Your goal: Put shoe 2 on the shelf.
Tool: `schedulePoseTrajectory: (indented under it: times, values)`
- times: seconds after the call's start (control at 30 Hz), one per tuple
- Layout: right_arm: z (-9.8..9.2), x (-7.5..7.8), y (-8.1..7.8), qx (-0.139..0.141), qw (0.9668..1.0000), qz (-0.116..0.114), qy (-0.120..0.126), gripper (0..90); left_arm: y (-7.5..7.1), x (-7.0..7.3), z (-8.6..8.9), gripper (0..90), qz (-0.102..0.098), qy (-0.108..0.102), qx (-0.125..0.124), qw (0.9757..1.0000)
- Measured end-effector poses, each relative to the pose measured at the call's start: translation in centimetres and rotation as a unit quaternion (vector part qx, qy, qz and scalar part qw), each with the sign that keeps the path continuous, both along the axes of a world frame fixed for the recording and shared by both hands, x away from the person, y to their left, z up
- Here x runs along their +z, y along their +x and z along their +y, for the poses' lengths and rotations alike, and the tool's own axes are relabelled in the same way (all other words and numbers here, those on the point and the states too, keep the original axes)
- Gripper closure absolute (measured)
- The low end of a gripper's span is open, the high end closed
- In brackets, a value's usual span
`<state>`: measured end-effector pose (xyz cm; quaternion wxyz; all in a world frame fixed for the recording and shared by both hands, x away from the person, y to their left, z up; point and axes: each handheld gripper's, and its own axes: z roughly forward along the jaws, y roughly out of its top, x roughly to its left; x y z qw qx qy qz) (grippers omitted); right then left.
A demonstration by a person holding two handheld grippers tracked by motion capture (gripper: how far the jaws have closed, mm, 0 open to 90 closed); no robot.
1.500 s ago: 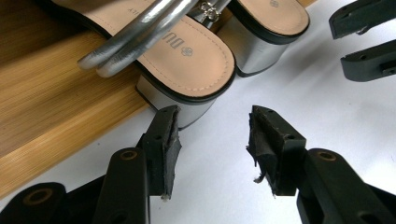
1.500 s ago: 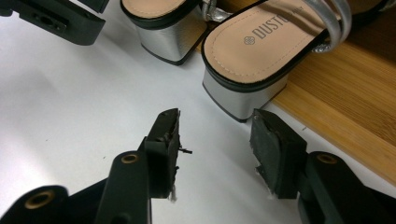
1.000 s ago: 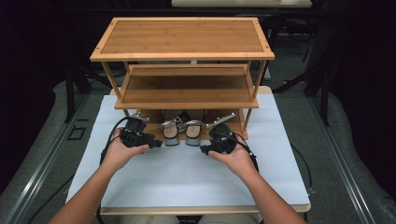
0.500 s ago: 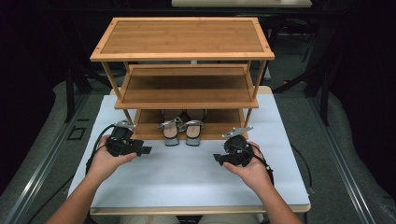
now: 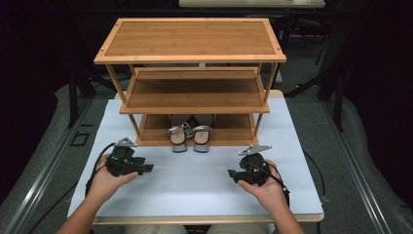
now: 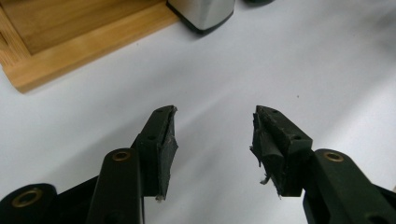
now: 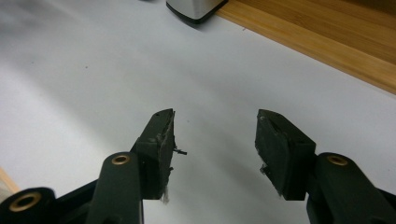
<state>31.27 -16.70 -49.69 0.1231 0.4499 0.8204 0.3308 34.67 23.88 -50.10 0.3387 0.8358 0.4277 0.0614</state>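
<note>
Resting: left gripper (image 5: 146,168) sits low on the white table (image 5: 195,180), jaws spread apart and holding nothing; the left gripper view shows bare white surface between its pads (image 6: 163,140).
Right tool: right gripper (image 5: 233,174) likewise rests on the table, jaws apart and empty, with its pads (image 7: 161,140) framing plain white surface.
Aim: both grippers point inward toward the middle of the table, each held in a hand (image 5: 109,183) near the front edge.
Task's thing: a pair of silver sandals (image 5: 190,132) stands side by side on the bottom tier of the wooden rack (image 5: 190,58), the heels poking just past the tier's front edge; one silver heel (image 6: 201,14) shows at the top of the left gripper view.
Step in hand: I judge the placing to be finished, since the sandals sit square on the shelf and both tools are well apart from them.
Next move: nothing seems left to grasp; if any tidying is wanted, it calls for a slow forward reach to the heels, jaws kept wide, nudging rather than clamping.
Change since a second ago: the grippers were then right at the sandals by the bottom tier; now they lie drawn back and out toward the table's front corners, while the sandals keep the same spot.
</note>
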Motion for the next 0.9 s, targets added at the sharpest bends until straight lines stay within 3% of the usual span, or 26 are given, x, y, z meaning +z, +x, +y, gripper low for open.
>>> schedulePoseTrajectory:
  times: [0.27, 0.33, 0.43, 0.5, 0.57, 0.6, 0.73, 0.9]
  values:
    - [-0.5, -1.4, -0.6, -0.026, 0.9996, -0.013, 0.001, 46.9, -0.5, -2.2, 0.7, 48.6, -0.001, -0.008, 0.006, 0.9999]
    - [-0.5, -1.8, -0.6, -0.017, 0.9998, -0.009, 0.004, 46.9, -0.5, -2.6, 0.8, 48.6, -0.008, -0.006, 0.009, 0.9999]
    - [-0.4, -2.5, -0.9, -0.035, 0.9992, -0.016, -0.009, 47.0, -0.6, -3.2, 0.8, 48.6, -0.013, 0.005, 0.010, 0.9999]
    - [-0.6, -2.8, -0.9, -0.029, 0.9995, -0.013, 0.006, 47.0, -0.6, -3.5, 0.8, 48.6, -0.012, 0.006, 0.011, 0.9998]
    - [-0.7, -3.0, -1.1, -0.045, 0.9988, -0.018, -0.004, 47.0, -0.6, -3.7, 0.8, 48.6, -0.013, 0.005, 0.011, 0.9998]
    - [-0.9, -3.1, -1.1, -0.041, 0.9989, -0.020, 0.009, 46.9, -0.7, -3.8, 0.8, 48.6, -0.012, 0.004, 0.012, 0.9998]
    - [-1.5, -3.5, -1.4, -0.051, 0.9980, -0.030, 0.020, 47.0, -0.8, -4.1, 0.9, 47.9, -0.018, 0.002, 0.014, 0.9997]
    - [-2.4, -3.9, -1.6, -0.070, 0.9965, -0.042, 0.015, 47.0, -0.9, -4.3, 1.0, 47.0, -0.025, -0.002, 0.019, 0.9995]
